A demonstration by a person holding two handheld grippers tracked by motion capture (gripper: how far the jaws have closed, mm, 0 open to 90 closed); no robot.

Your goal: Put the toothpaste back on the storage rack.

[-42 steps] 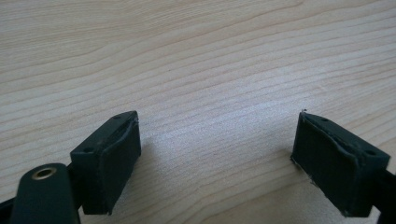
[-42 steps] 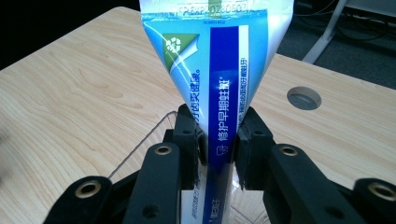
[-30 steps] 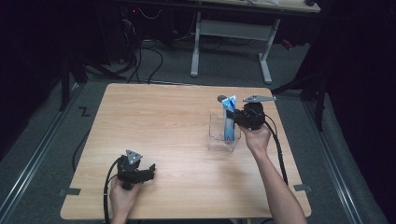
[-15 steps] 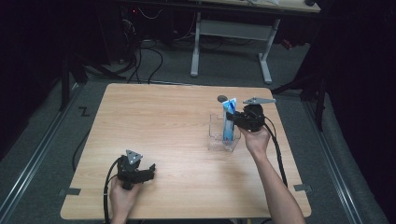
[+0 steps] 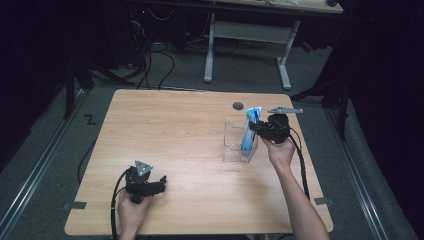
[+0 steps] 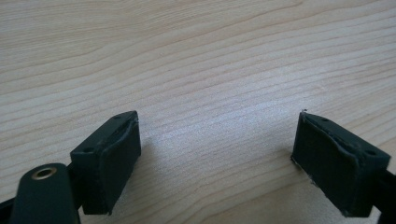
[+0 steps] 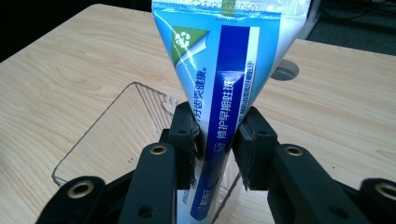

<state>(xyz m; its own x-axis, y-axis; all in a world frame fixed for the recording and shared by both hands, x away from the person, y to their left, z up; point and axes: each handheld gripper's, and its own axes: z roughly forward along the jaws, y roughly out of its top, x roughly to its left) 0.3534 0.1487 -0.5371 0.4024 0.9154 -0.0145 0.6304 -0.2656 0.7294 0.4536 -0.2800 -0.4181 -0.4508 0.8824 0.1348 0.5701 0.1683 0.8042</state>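
Now, at the right gripper (image 7: 215, 140) the jaws are pressed together on a toothpaste tube (image 7: 224, 93), one pad on each side of its lower, narrow part. The tube is blue and white w/ a green recycle mark and printed characters; its flat crimped end is up and wide. It stands nearly upright, and its lower end goes down into a clear plastic box (image 7: 116, 121). In the high view the tube (image 5: 250, 131) is at the right side of this box (image 5: 232, 145), and the right gripper (image 5: 257, 129) meets it from the right, w/ the right hand (image 5: 280, 150) behind it.

At the left gripper (image 6: 215, 154) the jaws are wide apart, nothing between them, and they are low over bare wood of the counter (image 6: 196, 60). In the high view this gripper (image 5: 152, 184) is near the front-left part of the counter (image 5: 165, 125), held by the left hand (image 5: 131, 209), well apart from the box.

Farther out, a small round dark hole (image 5: 238, 105) is in the counter just behind the box. Beyond the counter stands a white desk frame (image 5: 247, 32) on the grey floor, w/ cables (image 5: 150, 55) on its left.
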